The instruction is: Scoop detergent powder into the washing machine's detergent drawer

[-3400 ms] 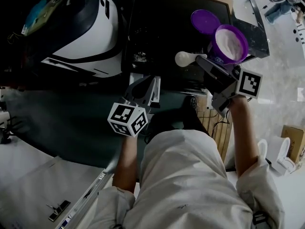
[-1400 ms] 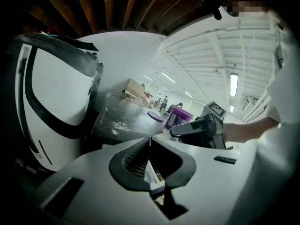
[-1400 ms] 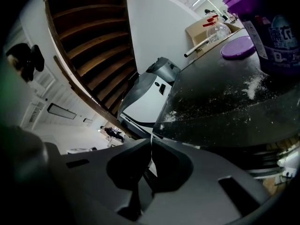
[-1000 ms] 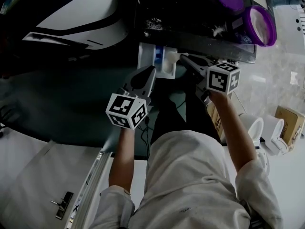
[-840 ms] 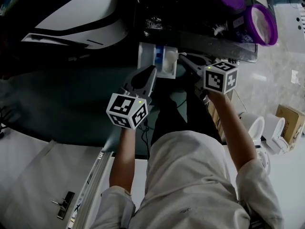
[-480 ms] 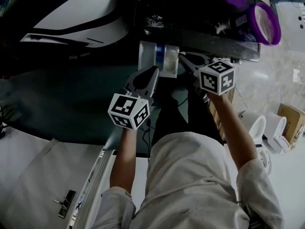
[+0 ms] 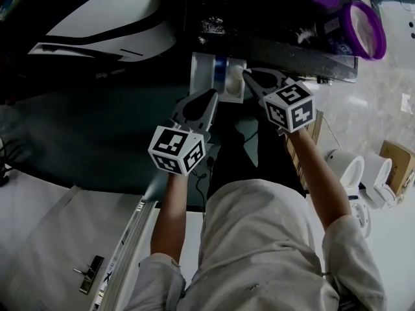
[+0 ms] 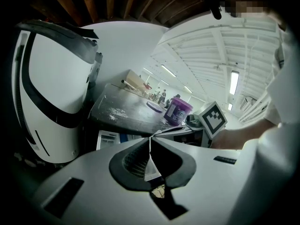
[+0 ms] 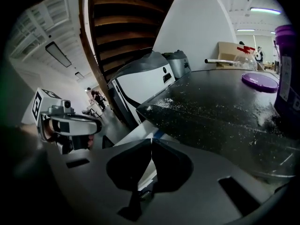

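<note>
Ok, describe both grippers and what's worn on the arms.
The left gripper and right gripper are grey wedge-shaped bodies, each with two dark-lined jaws tapering to a point. Each carries a white cube with black square markers. The person wears a pale top with sleeves ending near the elbows.

Head cam top-down, gripper cams low, all share drawer [image 7: 202, 76]

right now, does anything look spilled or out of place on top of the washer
Yes. White detergent powder is scattered across the dark washing machine top, with a smaller patch beside the open purple tub. It belongs in the tub or the detergent drawer, not there.
</note>
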Demonstrator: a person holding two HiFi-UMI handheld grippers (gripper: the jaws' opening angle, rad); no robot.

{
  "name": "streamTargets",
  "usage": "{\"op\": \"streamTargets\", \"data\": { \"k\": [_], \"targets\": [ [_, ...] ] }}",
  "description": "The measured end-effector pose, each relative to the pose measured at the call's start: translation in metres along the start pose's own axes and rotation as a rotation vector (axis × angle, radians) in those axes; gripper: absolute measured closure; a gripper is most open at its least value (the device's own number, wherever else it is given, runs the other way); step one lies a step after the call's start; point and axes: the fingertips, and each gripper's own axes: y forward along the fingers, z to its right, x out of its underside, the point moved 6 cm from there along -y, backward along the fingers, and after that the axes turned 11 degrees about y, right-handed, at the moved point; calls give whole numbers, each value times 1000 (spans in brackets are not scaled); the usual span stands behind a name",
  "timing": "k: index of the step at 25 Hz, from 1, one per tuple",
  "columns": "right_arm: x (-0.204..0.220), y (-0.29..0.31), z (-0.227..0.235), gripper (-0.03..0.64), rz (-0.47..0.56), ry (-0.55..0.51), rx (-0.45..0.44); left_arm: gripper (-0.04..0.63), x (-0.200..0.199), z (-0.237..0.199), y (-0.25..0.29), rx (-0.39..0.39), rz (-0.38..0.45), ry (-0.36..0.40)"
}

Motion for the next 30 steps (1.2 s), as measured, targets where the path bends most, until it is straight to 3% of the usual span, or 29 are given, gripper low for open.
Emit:
{"op": "streamTargets", "data": {
  "k": [19,24,30],
  "targets": [
    [0,4,-16,607,-20,-311,94,571,5,2,0,-1,-7,1],
    [1,7,-26,606,-35,-459,124,571,5,1,0,1,-9,3],
    [5,11,-32,607,-50,-555,146,571,6,1,-2,-3,-9,2]
  ]
}}
